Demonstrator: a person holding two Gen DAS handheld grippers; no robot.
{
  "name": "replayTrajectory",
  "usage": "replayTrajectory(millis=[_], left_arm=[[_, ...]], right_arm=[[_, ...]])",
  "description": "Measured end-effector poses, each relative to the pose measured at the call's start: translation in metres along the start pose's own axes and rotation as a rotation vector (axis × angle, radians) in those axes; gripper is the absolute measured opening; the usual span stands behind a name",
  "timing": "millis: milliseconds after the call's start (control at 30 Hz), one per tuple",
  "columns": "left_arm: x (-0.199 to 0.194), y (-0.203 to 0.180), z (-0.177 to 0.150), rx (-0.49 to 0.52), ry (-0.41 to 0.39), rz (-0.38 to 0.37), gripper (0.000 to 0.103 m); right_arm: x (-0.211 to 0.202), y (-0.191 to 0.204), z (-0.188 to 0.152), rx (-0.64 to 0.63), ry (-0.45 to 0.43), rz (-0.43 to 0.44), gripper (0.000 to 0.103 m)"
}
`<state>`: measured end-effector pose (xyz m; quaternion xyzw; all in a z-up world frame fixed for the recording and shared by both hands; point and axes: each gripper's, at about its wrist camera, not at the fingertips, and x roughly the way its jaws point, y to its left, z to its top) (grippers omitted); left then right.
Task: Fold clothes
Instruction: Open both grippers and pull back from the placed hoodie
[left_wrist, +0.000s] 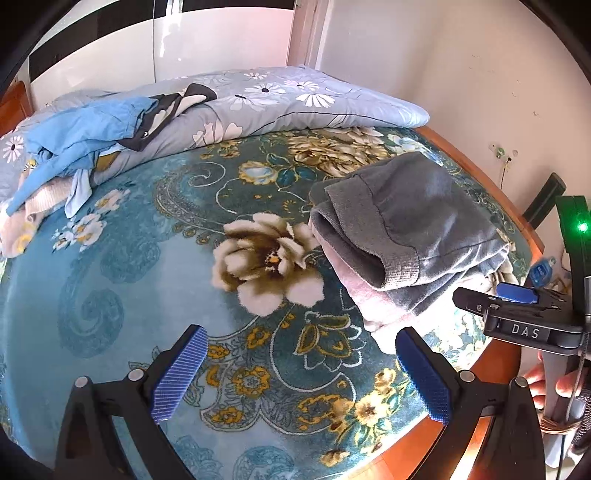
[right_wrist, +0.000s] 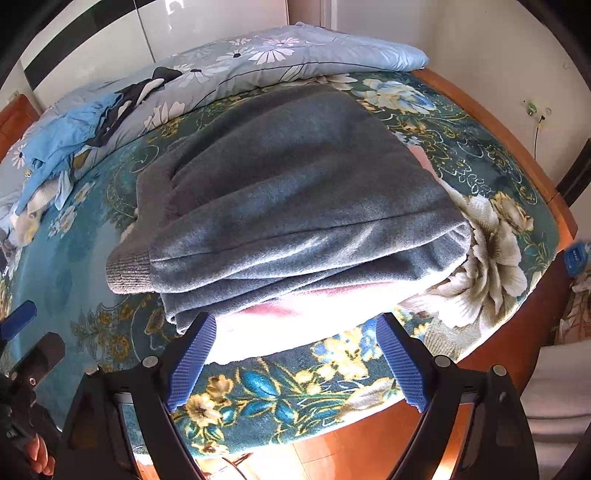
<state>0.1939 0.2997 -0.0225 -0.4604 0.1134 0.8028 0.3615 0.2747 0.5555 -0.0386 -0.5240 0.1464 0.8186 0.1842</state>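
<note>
Both grippers stand with their jaws spread wide and nothing between the blue pads. Seen from its own camera, the left gripper (left_wrist: 301, 373) hovers over the teal floral blanket (left_wrist: 122, 266) that covers the bed, its 2 fingers framing only bare pattern. The right gripper (right_wrist: 291, 360) hangs just in front of the folded grey garment (right_wrist: 295, 192), its pads clear of the cloth; in the left wrist view it shows at the right edge, with part of a hand (left_wrist: 543, 376) beneath it.

That grey garment lies folded on the blanket near the bed's right side, a ribbed cuff (right_wrist: 129, 269) pointing left. It rests on a pale pink folded piece (right_wrist: 266, 314), whose front edge is washed out by glare, so its exact shape is hard to make out.

Along the far side of the bed lies a grey-blue daisy-print quilt (left_wrist: 295, 96). At the far left, a rumpled pile of light blue clothes (left_wrist: 81, 129) sits partly on the quilt, well apart from the folded stack. A wooden bed frame (right_wrist: 498, 129) edges the blanket on the right.
</note>
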Motion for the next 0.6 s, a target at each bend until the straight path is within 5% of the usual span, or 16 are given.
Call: replayTrajectory(millis=[600], left_arm=[[0.018,-0.008,-0.019,0.086,0.101,-0.003,0.103]], right_arm=[[0.030,0.003,-0.017,0.078,0.118,-0.039,0.089]])
